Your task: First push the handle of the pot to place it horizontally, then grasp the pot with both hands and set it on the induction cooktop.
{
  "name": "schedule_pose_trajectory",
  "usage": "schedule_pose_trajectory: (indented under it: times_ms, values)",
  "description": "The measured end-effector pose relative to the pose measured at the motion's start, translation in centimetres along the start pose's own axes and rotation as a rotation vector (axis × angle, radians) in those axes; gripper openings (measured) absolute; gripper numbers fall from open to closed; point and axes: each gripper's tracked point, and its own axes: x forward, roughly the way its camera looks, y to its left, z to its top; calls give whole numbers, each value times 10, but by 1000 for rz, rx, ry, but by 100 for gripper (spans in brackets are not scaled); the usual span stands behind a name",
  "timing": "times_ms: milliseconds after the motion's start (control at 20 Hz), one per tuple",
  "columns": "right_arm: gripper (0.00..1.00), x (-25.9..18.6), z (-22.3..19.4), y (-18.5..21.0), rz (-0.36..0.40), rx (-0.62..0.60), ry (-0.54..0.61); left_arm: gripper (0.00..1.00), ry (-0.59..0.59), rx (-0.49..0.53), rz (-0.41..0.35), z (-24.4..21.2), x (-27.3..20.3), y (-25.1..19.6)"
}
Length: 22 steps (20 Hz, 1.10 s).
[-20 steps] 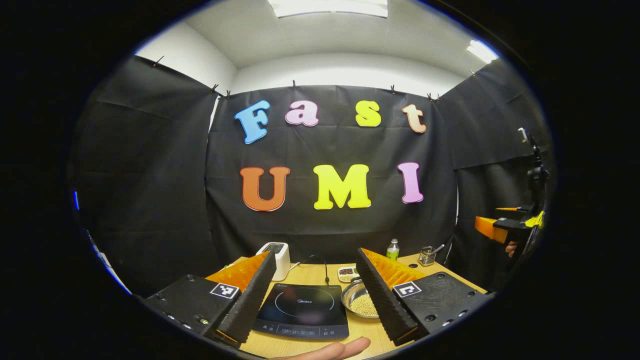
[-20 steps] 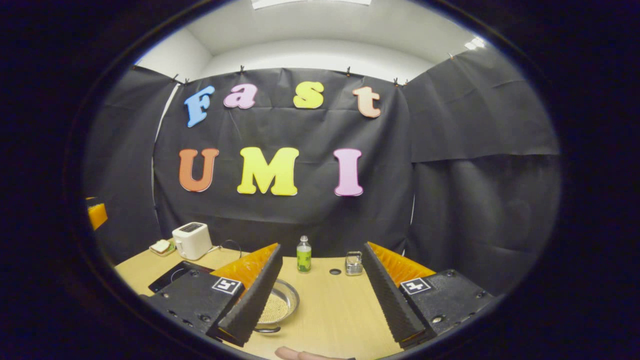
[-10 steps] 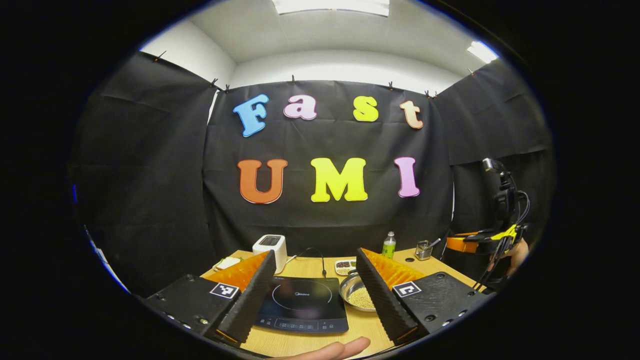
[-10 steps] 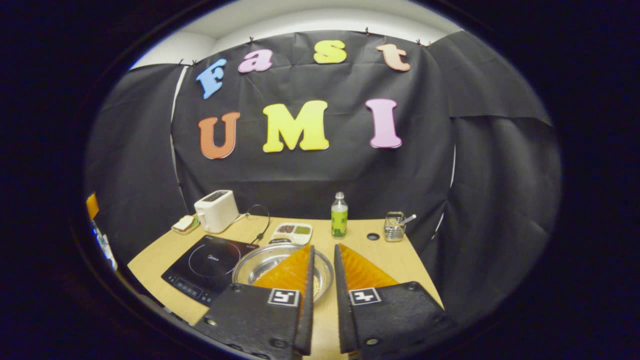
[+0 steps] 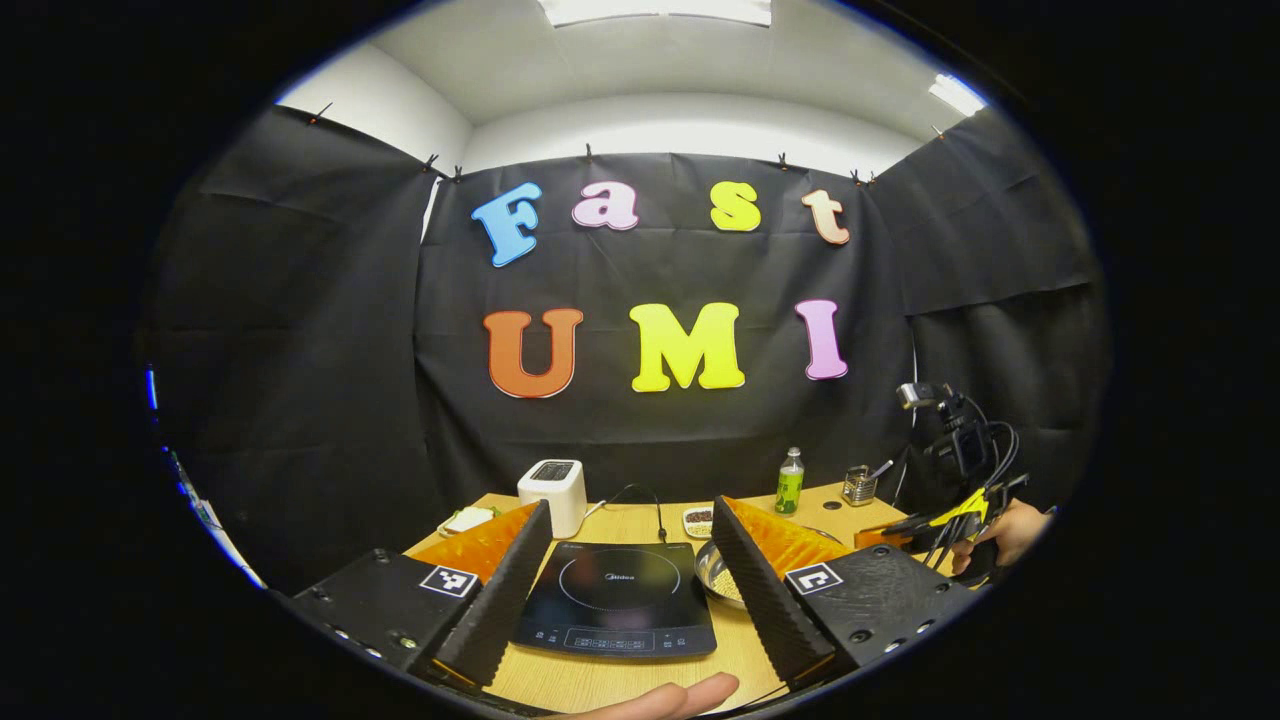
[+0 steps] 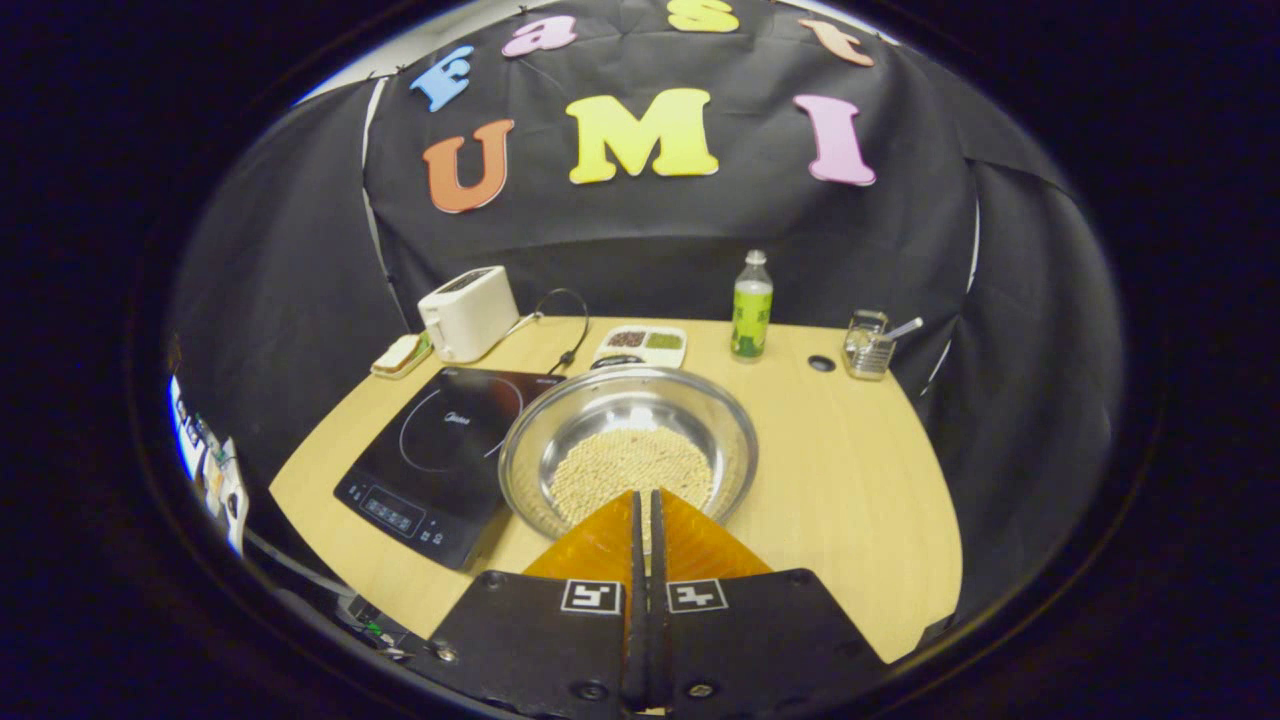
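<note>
Nothing done yet imo: black glass induction cooktop (image 6: pixel 440 450) is bare, and the round steel pot (image 6: pixel 628 448) with pale beans sits on the wooden counter (image 6: pixel 850 480) just right of it; can't make out the handle. Left gripper (image 5: pixel 632 585) wide open, holding nothing, above the cooktop. Right gripper (image 6: pixel 646 530) fully closed on nothing, tips over the pot's near rim; push plus two-handed lift still to do.

A: Any readable text?
B: Barely. The induction cooktop (image 5: pixel 615 600) has a small brand word inside its ring and tiny print along the button strip, all too small to read.
A: Anything on the grippers?
B: Black-and-white square markers (image 5: pixel 448 581), one behind each finger on the left gripper (image 5: pixel 632 508) and the right gripper (image 6: pixel 645 492). Patterns, no letters.
A: The bottle (image 6: pixel 750 305)?
B: Green label, the print can't be made out.
</note>
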Motion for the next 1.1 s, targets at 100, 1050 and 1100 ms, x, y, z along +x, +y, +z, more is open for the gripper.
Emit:
schedule_pose_trajectory:
  times_ms: [100, 1050, 1100]
  values:
    - [4, 12, -15, 7, 9, -29, 37, 96, 9, -11, 6, -2, 1, 4]
    - [0, 55, -91, 11, 29, 22, 240, 94, -31, -50, 58, 10, -8, 20]
    - [0, 54, -91, 6, 23, 28, 238, 95, -36, -47, 62, 12, -8, 22]
